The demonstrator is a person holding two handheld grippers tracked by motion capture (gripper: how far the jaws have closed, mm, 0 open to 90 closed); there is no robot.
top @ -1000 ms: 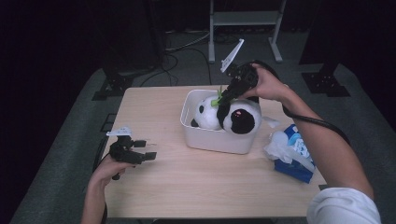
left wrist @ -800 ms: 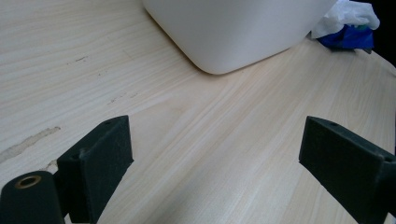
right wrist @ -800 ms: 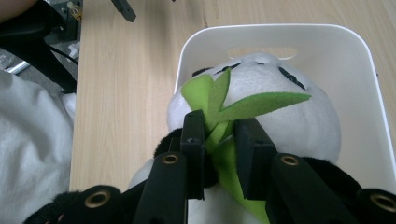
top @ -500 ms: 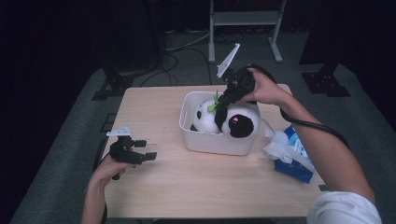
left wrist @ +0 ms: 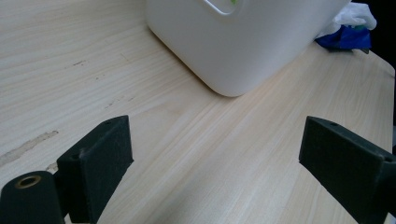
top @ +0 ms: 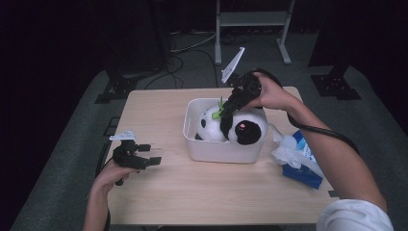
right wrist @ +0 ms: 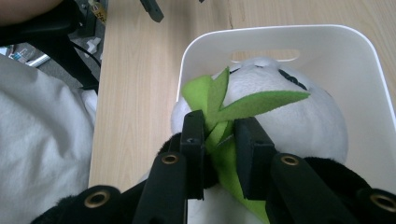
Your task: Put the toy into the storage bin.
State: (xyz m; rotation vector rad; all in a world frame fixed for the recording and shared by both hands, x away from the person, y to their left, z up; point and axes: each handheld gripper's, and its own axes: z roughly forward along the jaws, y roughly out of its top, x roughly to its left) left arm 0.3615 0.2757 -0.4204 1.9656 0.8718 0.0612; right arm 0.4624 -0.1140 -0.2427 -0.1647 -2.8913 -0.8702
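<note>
right gripper (right wrist: 219, 140): jaws pinched on the green felt leaf (right wrist: 243, 105) of the plush panda (top: 235, 126)
panda: frame centre — inside the white bin (top: 192, 144)
left gripper (top: 137, 156): lower left, jaws wide — over bare desk (top: 202, 192)

A black-and-white plush panda (top: 235, 127) holding green felt leaves (right wrist: 224, 109) sits in a plain white tub (top: 219, 150). At the tub's four o'clock lies a blue tissue pack (top: 300, 166). The table (top: 192, 192) is pale woodgrain.
</note>
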